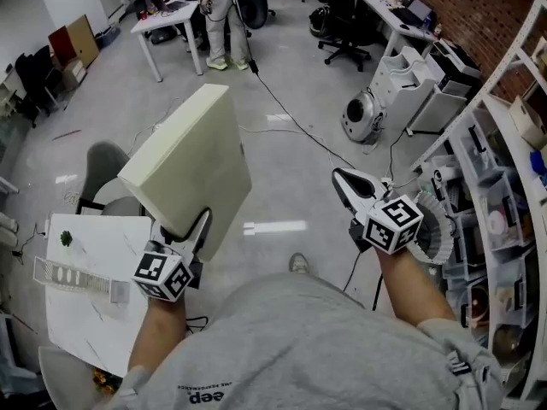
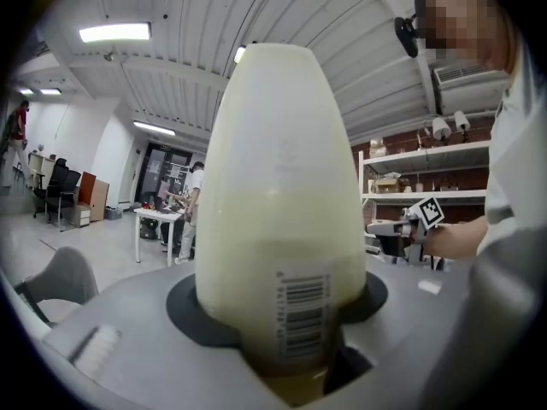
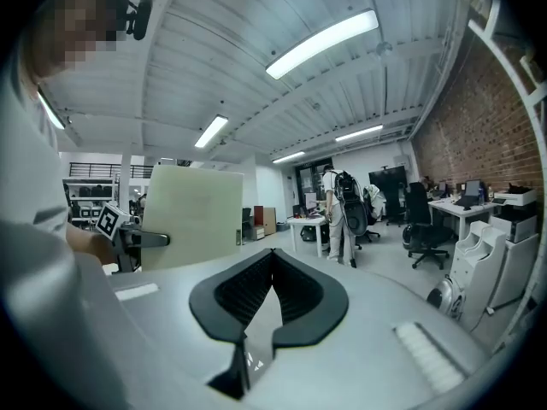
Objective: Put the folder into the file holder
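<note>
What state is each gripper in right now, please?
Left gripper: closed on the folder.
Right gripper: closed, holding nothing.

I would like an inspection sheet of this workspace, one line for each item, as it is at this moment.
Surface: white table, mostly bare, to the person's left.
Job's things: cream folder held up in the air; file holder on the table.
Clutter: small green thing on the table.
Grippers: left gripper shut on the folder; right gripper shut, empty.
Cables: black cable across the floor.
Surroundings: shelves at right; people at a far desk.
</note>
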A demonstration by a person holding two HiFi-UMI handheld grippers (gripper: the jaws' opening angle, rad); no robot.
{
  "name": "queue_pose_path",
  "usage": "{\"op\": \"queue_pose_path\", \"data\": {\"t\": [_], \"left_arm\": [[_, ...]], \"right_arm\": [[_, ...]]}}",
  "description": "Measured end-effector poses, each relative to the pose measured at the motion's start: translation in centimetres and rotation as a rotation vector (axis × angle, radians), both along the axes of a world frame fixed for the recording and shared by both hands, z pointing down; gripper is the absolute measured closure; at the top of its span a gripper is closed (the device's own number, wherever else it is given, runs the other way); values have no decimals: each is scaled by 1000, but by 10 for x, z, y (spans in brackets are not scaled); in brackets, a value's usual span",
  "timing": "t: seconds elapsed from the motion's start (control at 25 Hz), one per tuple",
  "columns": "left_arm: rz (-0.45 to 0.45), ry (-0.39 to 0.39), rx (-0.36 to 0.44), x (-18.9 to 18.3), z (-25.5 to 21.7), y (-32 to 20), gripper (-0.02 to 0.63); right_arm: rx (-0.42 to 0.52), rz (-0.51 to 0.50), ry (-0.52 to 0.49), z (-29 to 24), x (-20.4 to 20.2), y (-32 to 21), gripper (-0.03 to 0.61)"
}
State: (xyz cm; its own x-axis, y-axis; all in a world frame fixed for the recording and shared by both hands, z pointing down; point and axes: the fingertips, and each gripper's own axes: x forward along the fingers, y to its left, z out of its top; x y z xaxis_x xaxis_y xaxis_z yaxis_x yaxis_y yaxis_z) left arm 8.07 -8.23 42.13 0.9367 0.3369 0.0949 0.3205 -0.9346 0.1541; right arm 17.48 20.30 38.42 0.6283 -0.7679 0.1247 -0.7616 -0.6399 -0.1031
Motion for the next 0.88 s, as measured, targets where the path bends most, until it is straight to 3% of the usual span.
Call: {"op": "queue_pose_path", "data": {"t": [0.32,0.48,0.68,0.88], "left_arm": [[-128,-12,-23,99,-1,20,301],[-179,6,-26,135,-7,24,300],[-197,1,-15,160,-11,10,299],[-165,5,-17,182,-14,-19,301]], "right_arm": [[15,-110,-5,2,127,21,574],[26,-116,-17,4,180,26,574],[31,-136,-25,8,210,7,574],[32,-94,-28,5,222,-14,574]]}}
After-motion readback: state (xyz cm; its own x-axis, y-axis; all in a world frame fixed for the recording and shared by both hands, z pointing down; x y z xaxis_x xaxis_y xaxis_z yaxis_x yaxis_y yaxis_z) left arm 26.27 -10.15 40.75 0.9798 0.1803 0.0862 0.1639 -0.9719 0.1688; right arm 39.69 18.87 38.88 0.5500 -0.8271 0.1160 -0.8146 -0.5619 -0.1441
